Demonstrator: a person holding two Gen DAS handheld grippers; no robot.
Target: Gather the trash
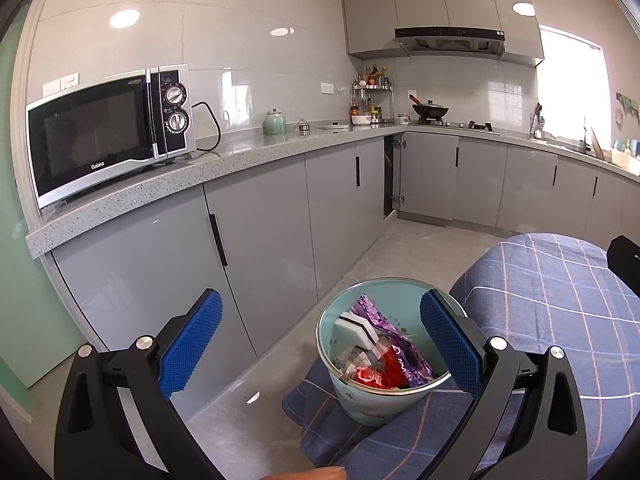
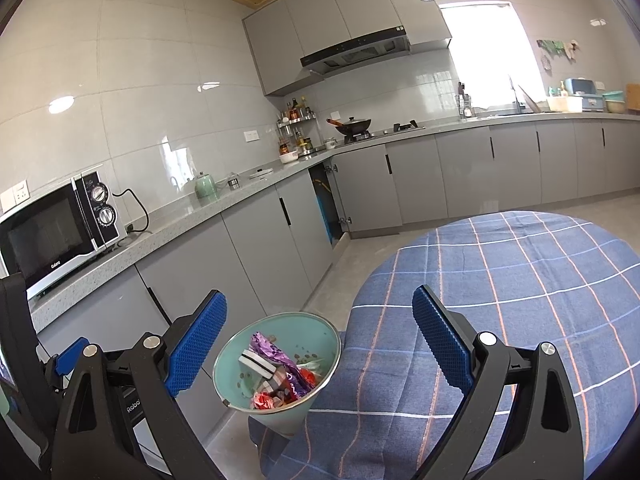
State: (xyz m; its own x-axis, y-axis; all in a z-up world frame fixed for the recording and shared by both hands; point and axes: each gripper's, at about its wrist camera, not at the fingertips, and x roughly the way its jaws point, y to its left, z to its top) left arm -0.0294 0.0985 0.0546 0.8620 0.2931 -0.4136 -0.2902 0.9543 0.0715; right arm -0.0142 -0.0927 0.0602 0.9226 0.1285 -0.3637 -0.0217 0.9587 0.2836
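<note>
A small teal trash bin (image 1: 362, 402) stands at the left edge of a table with a blue plaid cloth (image 1: 560, 320). It holds a purple wrapper (image 1: 384, 320), a white sponge with a black stripe (image 1: 356, 330) and red wrappers (image 1: 380, 374). My left gripper (image 1: 320, 340) is open and empty, above and just in front of the bin. My right gripper (image 2: 320, 340) is open and empty too, a little above the bin (image 2: 288, 418), which shows the same trash (image 2: 280, 372). The left gripper's body appears at the far left of the right wrist view (image 2: 72, 350).
A grey counter (image 1: 224, 160) with a microwave (image 1: 108, 128) runs along the left wall over grey cabinets (image 1: 260, 240). One corner cabinet door (image 1: 394, 176) is ajar. A stove with a wok (image 1: 430, 112) sits at the back. Grey floor (image 1: 400, 248) lies between table and cabinets.
</note>
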